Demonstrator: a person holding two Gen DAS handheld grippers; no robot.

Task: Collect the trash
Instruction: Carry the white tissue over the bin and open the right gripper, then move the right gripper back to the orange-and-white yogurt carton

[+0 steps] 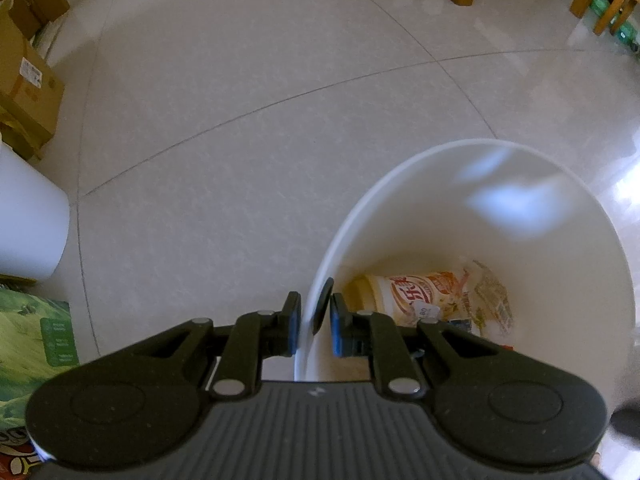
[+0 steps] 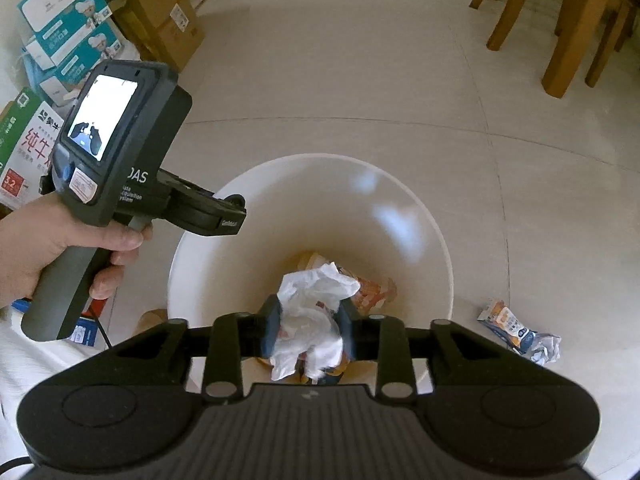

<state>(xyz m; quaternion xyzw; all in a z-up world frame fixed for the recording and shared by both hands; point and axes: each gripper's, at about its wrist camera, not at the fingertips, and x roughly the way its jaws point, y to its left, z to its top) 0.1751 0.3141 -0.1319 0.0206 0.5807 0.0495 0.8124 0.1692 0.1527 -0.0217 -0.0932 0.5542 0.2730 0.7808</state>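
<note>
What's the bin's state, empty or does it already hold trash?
Not empty. The white bin stands upright on the floor, and the left wrist view shows a printed cup lying on its side at the bottom with a crumpled wrapper beside it.

White bin (image 2: pixel 400 216); white tissue (image 2: pixel 312 312)

Bin (image 2: pixel 400 216) bottom mostly hidden behind crumpled white wrapper (image 2: pixel 312 312); right hand-held gripper (image 2: pixel 308 330) pads motion-blurred; chair legs (image 2: pixel 568 32) cut off at top edge.
</note>
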